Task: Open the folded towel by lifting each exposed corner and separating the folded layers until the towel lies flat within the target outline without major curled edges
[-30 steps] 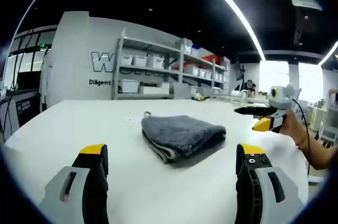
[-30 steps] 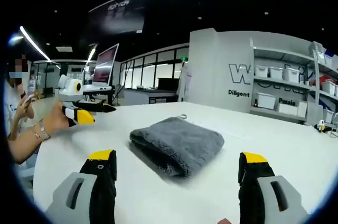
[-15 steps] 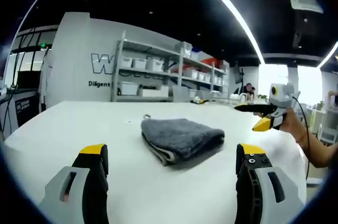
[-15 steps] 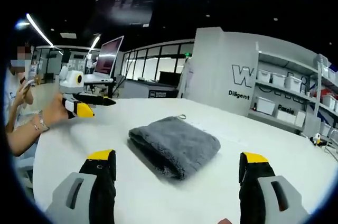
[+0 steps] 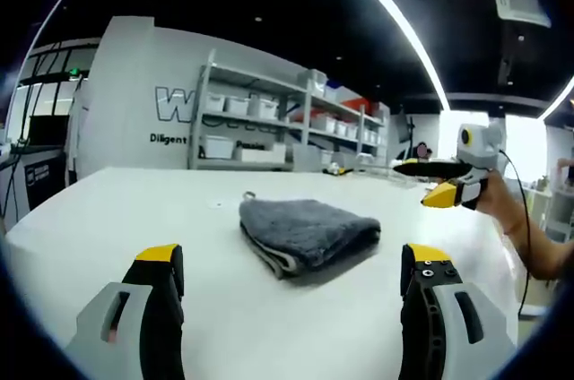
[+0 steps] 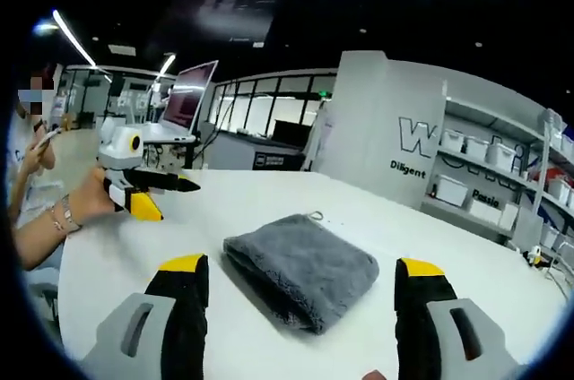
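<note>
So: towel (image 5: 308, 232) folded, mid bench (image 5: 99, 210), untouched. Left hand-held gripper (image 5: 291, 277) & right hand-held gripper (image 6: 300, 286) both wide, empty, near side, apart from towel. Approach step; next: reach exposed corner, pinch top layer.

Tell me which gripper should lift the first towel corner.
Likely left: the left gripper has the towel centred with its layered edge facing it. The right gripper faces the rounded fold.
</note>
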